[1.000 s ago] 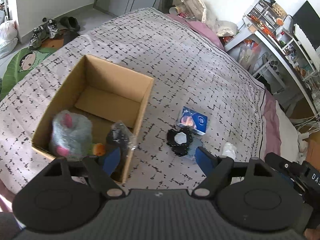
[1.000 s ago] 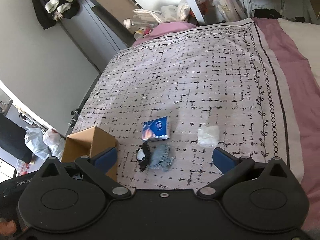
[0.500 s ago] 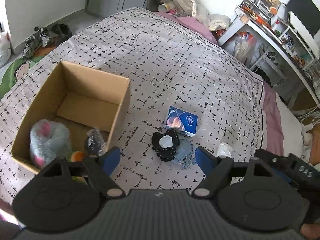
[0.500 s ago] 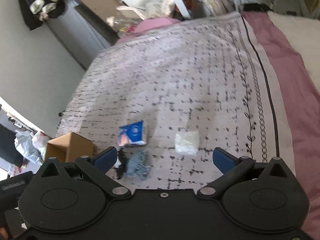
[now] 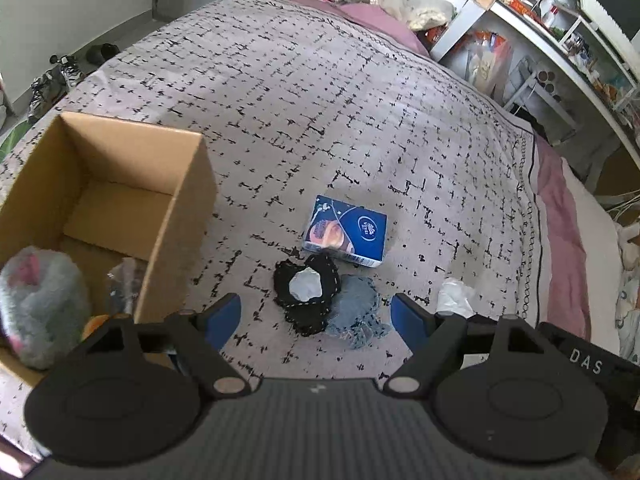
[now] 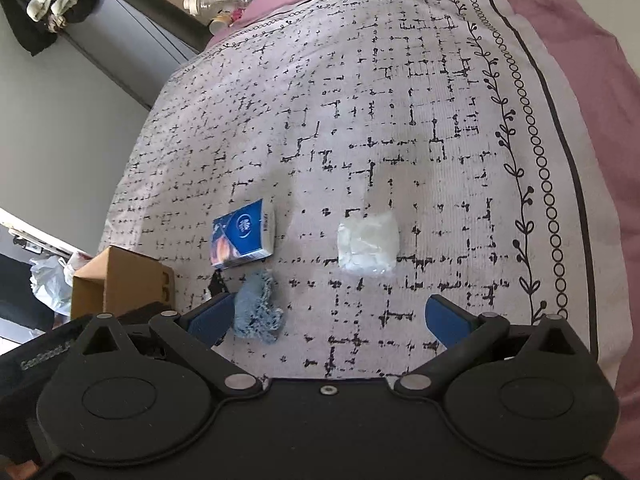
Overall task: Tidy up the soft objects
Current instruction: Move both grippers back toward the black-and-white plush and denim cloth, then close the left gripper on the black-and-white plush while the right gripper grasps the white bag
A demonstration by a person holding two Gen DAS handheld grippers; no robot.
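A cardboard box (image 5: 176,200) stands on the bed at the left; inside lie a grey-pink plush toy (image 5: 40,300) and a dark wrapped item (image 5: 124,280). On the cover lie a black cloth with a white patch (image 5: 308,292), a blue-grey cloth (image 5: 356,312), a blue tissue pack (image 5: 346,232) and a white soft packet (image 6: 368,244). My left gripper (image 5: 316,316) is open and empty just above the two cloths. My right gripper (image 6: 328,316) is open and empty, short of the white packet. The blue-grey cloth (image 6: 258,308) and the tissue pack (image 6: 242,238) also show in the right wrist view.
The patterned bed cover (image 5: 320,100) stretches far ahead. A white shelf unit (image 5: 560,40) with clutter stands at the right. Shoes (image 5: 52,80) lie on the floor to the left. A bottle (image 6: 216,0) and bags sit past the bed's far end.
My left gripper has moved right, from over the box to over the two cloths. My right gripper has moved forward towards the white packet. Both stay open.
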